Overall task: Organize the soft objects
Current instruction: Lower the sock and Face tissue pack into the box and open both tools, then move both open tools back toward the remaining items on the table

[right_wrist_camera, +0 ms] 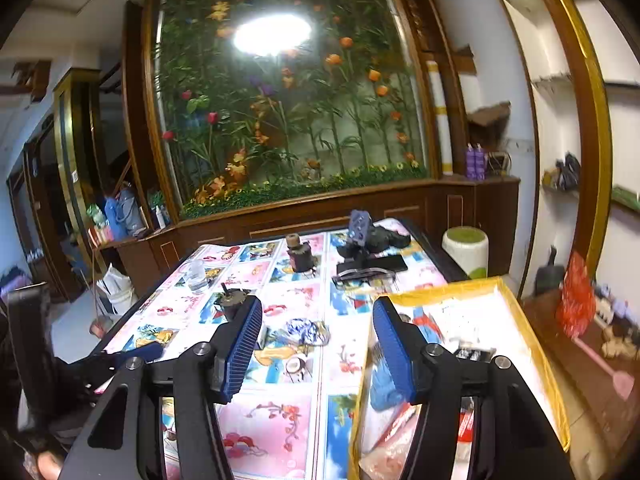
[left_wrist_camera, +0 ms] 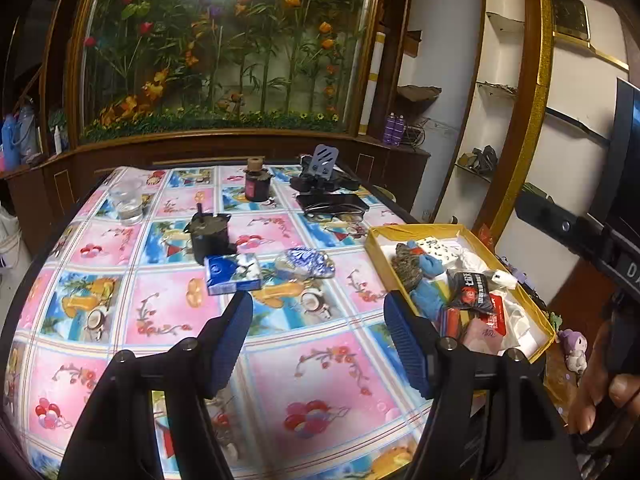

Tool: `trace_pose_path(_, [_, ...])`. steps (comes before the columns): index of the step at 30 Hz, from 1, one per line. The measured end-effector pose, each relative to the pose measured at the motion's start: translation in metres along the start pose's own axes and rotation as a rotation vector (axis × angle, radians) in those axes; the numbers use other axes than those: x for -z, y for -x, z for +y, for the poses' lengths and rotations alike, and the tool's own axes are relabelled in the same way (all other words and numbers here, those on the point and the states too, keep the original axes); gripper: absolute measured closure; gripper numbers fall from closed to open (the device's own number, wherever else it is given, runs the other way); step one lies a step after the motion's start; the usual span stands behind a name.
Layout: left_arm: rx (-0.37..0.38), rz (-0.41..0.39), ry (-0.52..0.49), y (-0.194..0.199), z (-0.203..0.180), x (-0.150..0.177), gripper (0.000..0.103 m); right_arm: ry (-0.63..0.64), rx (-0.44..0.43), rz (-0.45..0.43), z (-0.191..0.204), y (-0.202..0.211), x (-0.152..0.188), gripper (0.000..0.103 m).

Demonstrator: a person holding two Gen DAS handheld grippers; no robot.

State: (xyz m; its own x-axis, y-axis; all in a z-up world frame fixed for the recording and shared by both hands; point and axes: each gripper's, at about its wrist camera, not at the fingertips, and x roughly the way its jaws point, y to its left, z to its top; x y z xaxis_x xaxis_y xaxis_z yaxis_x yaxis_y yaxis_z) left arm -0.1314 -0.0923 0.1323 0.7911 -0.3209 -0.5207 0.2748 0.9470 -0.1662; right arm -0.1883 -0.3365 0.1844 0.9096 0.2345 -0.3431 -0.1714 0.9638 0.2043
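Observation:
A yellow-rimmed box [left_wrist_camera: 374, 254] sits at the table's right side; it holds a blue and grey knitted glove [left_wrist_camera: 420, 276], a black pouch [left_wrist_camera: 468, 292], white cloths and red packets. The box also shows in the right wrist view [right_wrist_camera: 516, 312]. A crumpled blue-and-white soft item [left_wrist_camera: 306, 265] lies mid-table, also in the right wrist view [right_wrist_camera: 306, 330]. A blue tissue pack [left_wrist_camera: 233, 273] lies left of it. My left gripper [left_wrist_camera: 318, 338] is open and empty above the table, near of both. My right gripper [right_wrist_camera: 318, 344] is open and empty, over the box's left edge.
On the patterned tablecloth stand a dark jar [left_wrist_camera: 209, 236], a glass [left_wrist_camera: 127, 204], a dark pot with a cork [left_wrist_camera: 257, 182], glasses [left_wrist_camera: 334, 216], a phone [left_wrist_camera: 332, 201] and a phone stand [left_wrist_camera: 322, 164]. A wooden cabinet with a plant display stands behind. A plush toy [left_wrist_camera: 574, 346] lies right of the box.

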Motion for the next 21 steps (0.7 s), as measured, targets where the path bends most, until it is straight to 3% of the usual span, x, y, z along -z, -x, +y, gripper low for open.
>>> trace_pose_path(9, [-0.013,0.016,0.086,-0.005,0.039,0.016,0.036,-0.020,0.032,0.010,-0.023,-0.012,0.021,0.040])
trace_pose_path(14, [-0.004,0.035,0.089,-0.018,0.040,0.027,0.036,-0.006,0.052,0.011,-0.023,-0.016,0.021,0.039])
trace_pose_path(21, [-0.021,-0.006,0.094,-0.009,0.047,0.028,0.036,-0.008,0.048,0.014,-0.020,-0.021,0.023,0.038])
